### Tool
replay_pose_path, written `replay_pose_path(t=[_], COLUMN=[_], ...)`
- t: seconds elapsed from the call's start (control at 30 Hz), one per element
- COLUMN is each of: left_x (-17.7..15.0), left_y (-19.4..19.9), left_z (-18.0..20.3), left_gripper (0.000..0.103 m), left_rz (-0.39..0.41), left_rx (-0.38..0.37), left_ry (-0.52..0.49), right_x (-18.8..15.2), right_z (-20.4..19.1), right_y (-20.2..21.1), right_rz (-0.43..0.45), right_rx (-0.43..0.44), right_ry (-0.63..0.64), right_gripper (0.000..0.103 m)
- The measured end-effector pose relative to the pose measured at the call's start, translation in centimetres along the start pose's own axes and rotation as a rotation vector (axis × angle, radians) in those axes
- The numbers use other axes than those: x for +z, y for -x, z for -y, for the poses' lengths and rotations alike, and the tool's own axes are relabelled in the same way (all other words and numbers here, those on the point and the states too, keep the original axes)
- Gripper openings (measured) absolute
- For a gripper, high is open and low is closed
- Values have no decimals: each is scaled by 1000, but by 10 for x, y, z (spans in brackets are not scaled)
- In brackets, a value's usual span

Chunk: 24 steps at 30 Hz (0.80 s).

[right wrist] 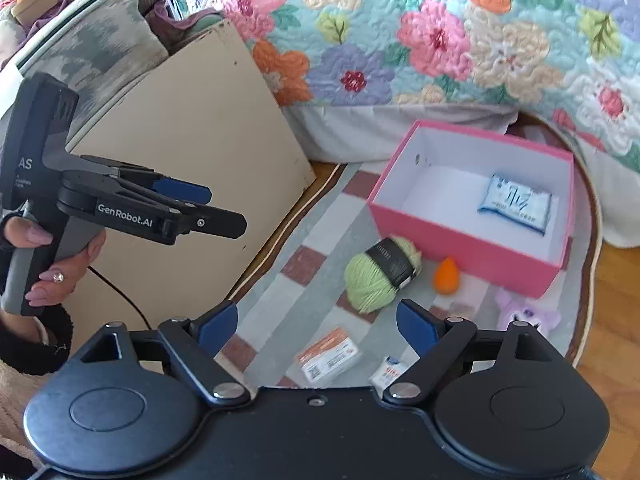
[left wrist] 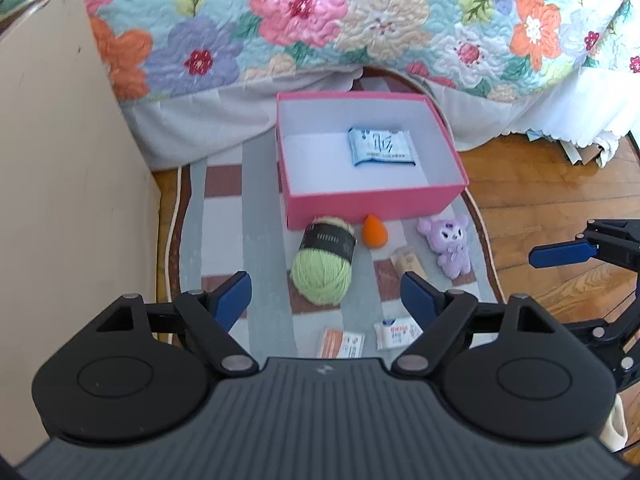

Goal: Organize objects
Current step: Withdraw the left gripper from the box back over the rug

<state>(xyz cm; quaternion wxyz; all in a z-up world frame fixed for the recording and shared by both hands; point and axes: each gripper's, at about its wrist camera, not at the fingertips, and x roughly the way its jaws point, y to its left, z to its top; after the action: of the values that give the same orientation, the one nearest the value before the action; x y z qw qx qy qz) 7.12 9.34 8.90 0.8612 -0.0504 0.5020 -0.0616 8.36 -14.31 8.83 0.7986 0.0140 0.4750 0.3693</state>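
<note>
A pink box (left wrist: 374, 206) (right wrist: 460, 240) stands open on the rug with a blue tissue pack (left wrist: 382, 147) (right wrist: 516, 204) inside. In front of it lie a green yarn ball (left wrist: 322, 270) (right wrist: 374, 280), an orange teardrop sponge (left wrist: 374, 232) (right wrist: 447, 276), a purple plush toy (left wrist: 450, 244) (right wrist: 528, 314), a beige packet (left wrist: 408, 262), an orange-white packet (left wrist: 342, 342) (right wrist: 328, 356) and a small white packet (left wrist: 396, 334) (right wrist: 386, 372). My left gripper (left wrist: 326, 298) (right wrist: 224, 208) is open and empty, above the near rug. My right gripper (right wrist: 316, 326) (left wrist: 560, 254) is open and empty, to the right.
A striped oval rug (left wrist: 224, 240) lies on the wooden floor (left wrist: 540, 200). A bed with a floral quilt (left wrist: 320, 20) stands behind the box. A beige board (left wrist: 60, 160) (right wrist: 192, 140) leans at the left.
</note>
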Motion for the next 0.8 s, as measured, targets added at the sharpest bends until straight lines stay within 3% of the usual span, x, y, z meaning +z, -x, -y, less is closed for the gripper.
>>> replay_pose_path(t=[0.5,0.8], left_x=[-39,-55], left_y=[-27,-56], left_z=[-9,-9], left_gripper=[85,85], left_rz=[-87,-134], left_rx=[1,-14], left_ry=[12,-3], right_x=[-29,-45], right_z=[-20,-23], right_y=[-29,-63], right_rz=[-101,-157], right_rx=[50,28], right_ry=[18,79], right_gripper=[90,90])
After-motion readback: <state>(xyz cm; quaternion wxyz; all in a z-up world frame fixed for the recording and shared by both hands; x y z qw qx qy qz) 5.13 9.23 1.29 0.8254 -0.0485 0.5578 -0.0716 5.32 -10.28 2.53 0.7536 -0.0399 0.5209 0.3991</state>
